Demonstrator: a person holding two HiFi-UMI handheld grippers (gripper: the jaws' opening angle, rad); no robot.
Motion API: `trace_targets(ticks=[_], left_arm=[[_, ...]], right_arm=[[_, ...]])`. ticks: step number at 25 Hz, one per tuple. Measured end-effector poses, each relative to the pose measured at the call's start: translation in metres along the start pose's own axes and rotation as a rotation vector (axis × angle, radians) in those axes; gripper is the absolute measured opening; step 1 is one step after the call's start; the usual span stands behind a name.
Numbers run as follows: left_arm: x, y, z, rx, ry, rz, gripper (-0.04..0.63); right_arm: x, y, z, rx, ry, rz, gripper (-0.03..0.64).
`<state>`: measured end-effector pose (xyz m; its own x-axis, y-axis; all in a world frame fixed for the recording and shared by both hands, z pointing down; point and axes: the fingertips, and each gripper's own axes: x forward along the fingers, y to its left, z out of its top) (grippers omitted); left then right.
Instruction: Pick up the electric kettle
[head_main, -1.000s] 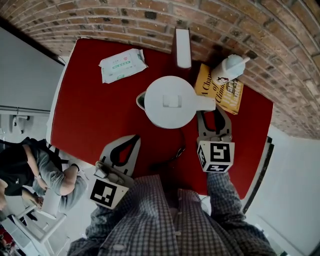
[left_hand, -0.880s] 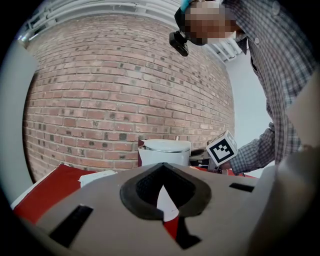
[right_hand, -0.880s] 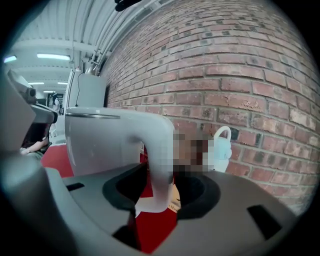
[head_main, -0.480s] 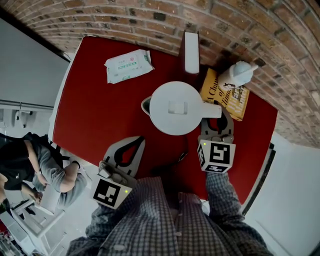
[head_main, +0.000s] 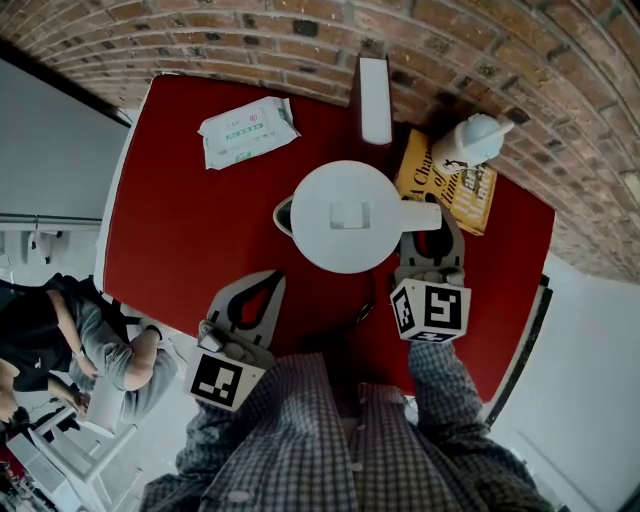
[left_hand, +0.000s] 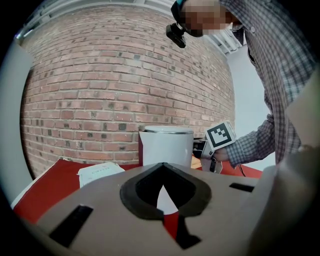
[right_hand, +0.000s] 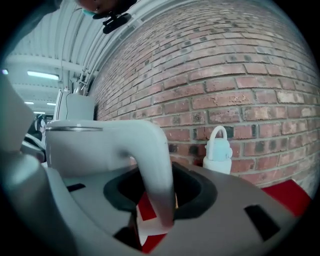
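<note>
While its jaws stand partly apart, the right gripper (head_main: 430, 235) straddles the handle (right_hand: 156, 170) of the electric kettle (head_main: 340, 215). The handle runs down between the two pads, and a sliver of room shows on its left side, so the grip is not clamped. The kettle's body stands upright on the red table (head_main: 190, 230), just ahead and to the left of this gripper.

The left gripper (head_main: 270, 282) hovers near the kettle's near-left side, its jaws closed tip to tip with nothing between them.

Close ahead and to the right of the right gripper lies a yellow book (head_main: 470, 195). A white bottle (head_main: 468, 140) stands at the book's far end, on it or beside it; I cannot tell which. A brick wall (head_main: 250, 40) closes off the far side.

Bare tabletop opens to the left of the left gripper, out to the table's edge.

Counted: two grippers, one kettle, one book, one bottle, one pack of wipes (head_main: 245, 130) and one white block (head_main: 375, 100) by the wall.
</note>
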<state>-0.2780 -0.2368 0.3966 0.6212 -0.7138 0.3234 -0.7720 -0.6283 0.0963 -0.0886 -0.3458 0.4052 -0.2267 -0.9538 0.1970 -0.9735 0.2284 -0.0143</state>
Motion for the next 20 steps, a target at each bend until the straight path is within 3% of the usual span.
trace_targets(ticks=[4,11,20], left_arm=[[0.003,0.003,-0.004,-0.002,0.005,0.001,0.002],[0.007,0.010,-0.013,-0.006,0.026,0.000,0.000],[0.040,0.017,-0.073,-0.037,0.088,-0.049,0.000]], right_arm=[[0.002,-0.003,0.002,0.065,-0.026,-0.017,0.155],[-0.003,-0.005,0.008,0.088,-0.066,-0.044,0.155],[-0.010,-0.019,0.026,0.128,-0.072,-0.061,0.155]])
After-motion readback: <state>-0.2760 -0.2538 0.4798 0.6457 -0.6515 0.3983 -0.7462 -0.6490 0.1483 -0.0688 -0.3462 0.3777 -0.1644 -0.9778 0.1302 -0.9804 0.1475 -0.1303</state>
